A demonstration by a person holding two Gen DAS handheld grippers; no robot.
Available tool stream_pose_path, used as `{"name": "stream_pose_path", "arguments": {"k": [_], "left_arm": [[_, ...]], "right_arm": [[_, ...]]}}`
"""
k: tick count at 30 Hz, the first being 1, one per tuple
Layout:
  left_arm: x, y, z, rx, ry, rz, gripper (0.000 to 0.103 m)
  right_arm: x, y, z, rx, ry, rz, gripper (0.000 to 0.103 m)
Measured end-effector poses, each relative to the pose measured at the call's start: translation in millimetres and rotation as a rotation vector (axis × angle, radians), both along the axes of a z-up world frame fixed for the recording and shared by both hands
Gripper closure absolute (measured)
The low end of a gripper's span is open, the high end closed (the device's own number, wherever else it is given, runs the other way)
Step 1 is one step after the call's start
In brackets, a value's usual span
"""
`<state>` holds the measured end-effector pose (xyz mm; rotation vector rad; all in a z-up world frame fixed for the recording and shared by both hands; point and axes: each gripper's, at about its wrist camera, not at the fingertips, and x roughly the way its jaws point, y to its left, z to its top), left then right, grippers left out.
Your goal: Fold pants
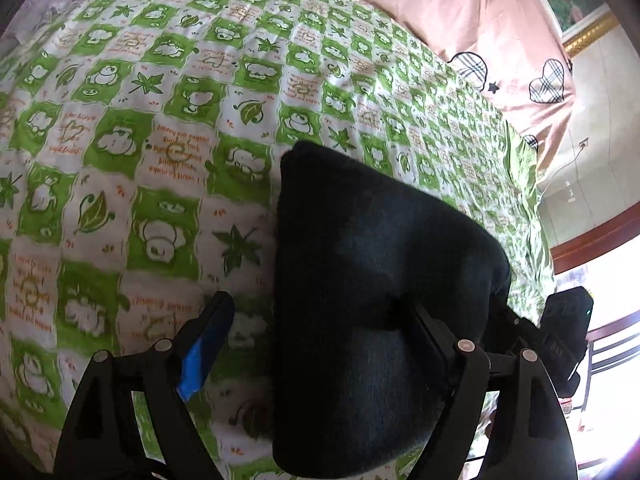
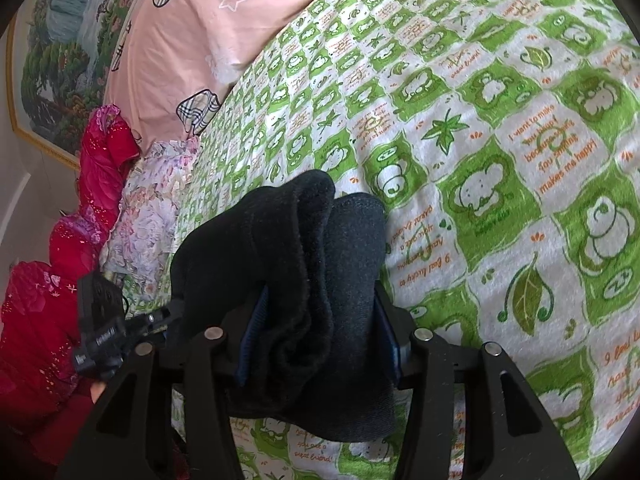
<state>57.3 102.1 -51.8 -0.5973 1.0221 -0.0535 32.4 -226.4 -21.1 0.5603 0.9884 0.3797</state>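
In the left wrist view the left gripper (image 1: pixel 320 320) stands wide, its blue-padded finger out over the green checked bedspread (image 1: pixel 160 120) on the left while the other finger presses into a dent in the dark pants (image 1: pixel 360 260); nothing is pinched between the two, so it seems to be steadying or pushing the bundle rather than carrying it. The pants lie as a thick folded slab near the camera, its far corner rounded and its left edge straight against the spread. Far and left the bedspread is bare, giving plenty of room to lay the cloth out, while the pink quilt (image 1: pixel 500 40) bounds the far right and the bed's edge drops off at the right. In the right wrist view the right gripper (image 2: pixel 316 320) is closed on several bunched layers of the pants (image 2: pixel 280 260), the fleecy inner face showing, probably so the stack stays together while it is moved. To the right and far the spread is free; on the left a floral pillow (image 2: pixel 152 208) and red bedding (image 2: pixel 60 300) crowd the edge
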Motion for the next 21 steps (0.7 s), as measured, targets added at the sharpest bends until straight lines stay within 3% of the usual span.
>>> {"name": "stream_pose_path", "arguments": {"k": [1,3,6,12,15,21], "left_arm": [[-2,-6,1,0.035,-0.008,-0.009,0.023],[-3,-14,2,0.045,-0.026,-0.038,0.050],[-6,-20,11,0.086,-0.045,-0.047,0.061],[-26,-5,28,0.054,-0.094,-0.015,0.069],[-39,5,48,0.113,-0.137,0.025,0.070],[-46,43,70,0.148,-0.182,0.100,0.070]], "right_arm": [[-1,1,1,-0.008,-0.003,-0.001,0.051],[-1,5,4,-0.040,-0.012,0.005,0.053],[-2,18,18,-0.109,-0.044,0.021,0.059],[1,38,46,-0.090,-0.117,0.061,0.063],[8,53,50,-0.067,-0.135,0.097,0.063],[39,95,55,-0.062,-0.166,0.167,0.064]]}}
